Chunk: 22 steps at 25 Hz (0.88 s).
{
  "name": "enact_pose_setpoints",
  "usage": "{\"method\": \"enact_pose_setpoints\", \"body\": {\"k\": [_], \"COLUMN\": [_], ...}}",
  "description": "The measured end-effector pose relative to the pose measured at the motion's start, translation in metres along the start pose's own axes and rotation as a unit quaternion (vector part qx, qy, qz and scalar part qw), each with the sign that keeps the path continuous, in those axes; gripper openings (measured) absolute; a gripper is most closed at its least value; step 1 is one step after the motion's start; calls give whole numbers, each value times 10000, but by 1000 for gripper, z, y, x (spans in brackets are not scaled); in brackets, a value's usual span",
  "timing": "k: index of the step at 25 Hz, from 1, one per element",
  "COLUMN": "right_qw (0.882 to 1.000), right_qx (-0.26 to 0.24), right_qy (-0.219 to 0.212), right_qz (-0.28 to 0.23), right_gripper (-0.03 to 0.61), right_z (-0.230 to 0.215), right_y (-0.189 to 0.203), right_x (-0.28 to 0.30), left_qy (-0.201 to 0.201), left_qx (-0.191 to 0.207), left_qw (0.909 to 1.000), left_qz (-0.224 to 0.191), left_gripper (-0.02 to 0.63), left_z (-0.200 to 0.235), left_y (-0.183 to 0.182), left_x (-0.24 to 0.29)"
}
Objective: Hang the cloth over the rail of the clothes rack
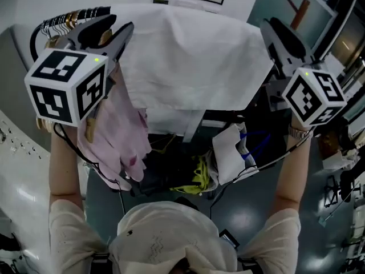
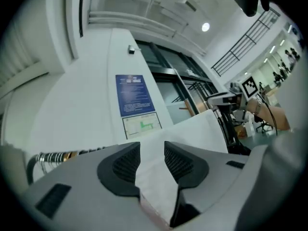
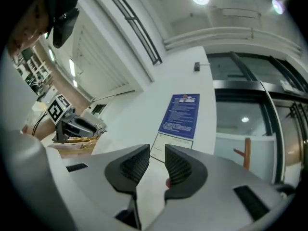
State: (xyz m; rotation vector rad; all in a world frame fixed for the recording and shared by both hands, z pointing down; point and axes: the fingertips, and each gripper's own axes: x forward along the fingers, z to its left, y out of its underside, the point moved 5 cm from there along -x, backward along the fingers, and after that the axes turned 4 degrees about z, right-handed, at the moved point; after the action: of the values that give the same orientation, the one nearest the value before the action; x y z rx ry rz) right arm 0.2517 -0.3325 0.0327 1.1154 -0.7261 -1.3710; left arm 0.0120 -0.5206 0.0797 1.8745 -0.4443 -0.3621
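Observation:
A white cloth (image 1: pixel 194 61) is stretched wide between my two grippers, held up in front of a white wall. My left gripper (image 1: pixel 117 39) is shut on the cloth's left edge; in the left gripper view the cloth (image 2: pixel 154 182) is pinched between the dark pads (image 2: pixel 126 165). My right gripper (image 1: pixel 274 41) is shut on the right edge, where the cloth (image 3: pixel 147 191) runs between its jaws. The rack's rail end with its metal hangers (image 1: pixel 63 21) shows at the upper left; the cloth hides the remainder of the rail.
A pink garment (image 1: pixel 120 138) hangs below my left gripper. Lower down sit a white bag (image 1: pixel 231 150), a yellow item (image 1: pixel 197 178) and dark clutter on the floor. A blue poster (image 2: pixel 134 94) hangs on the wall ahead.

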Motion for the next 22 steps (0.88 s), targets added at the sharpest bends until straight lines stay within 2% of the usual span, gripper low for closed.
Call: {"method": "enact_pose_setpoints", "body": {"k": [2,5,9,10,12,15,18,22], "right_qw": [9983,9945,9919,9915,9905,9884,9868,9868], "right_qx": [486,600,910,992,1113,1330,1467,1479], "right_qy": [294,749,693,641,533,291,137,-51], "right_qz": [122,419,547,549,601,679,675,658], "right_gripper": [86,86,86,86,86,86,86,74], "right_z": [-19,-40,-56,-60,-69,-73,-74,-72], "right_y": [37,76,81,77,71,76,81,80], "right_x": [-15,-29,-38,-39,-36,-31,-29,-24], "left_qy": [-372,-622,-934,-915,-607,-225,-324,-532], "left_qx": [-391,-666,-852,-982,-1399,-1808,-1842,-1535], "left_qw": [9984,9951,9895,9881,9849,9809,9815,9863], "left_qz": [168,379,701,754,825,679,418,283], "left_gripper": [144,146,146,146,145,141,56,26], "left_z": [2,9,27,32,38,36,35,38], "left_y": [20,33,32,29,27,29,26,5], "left_x": [-1,7,25,31,43,47,38,35]}}
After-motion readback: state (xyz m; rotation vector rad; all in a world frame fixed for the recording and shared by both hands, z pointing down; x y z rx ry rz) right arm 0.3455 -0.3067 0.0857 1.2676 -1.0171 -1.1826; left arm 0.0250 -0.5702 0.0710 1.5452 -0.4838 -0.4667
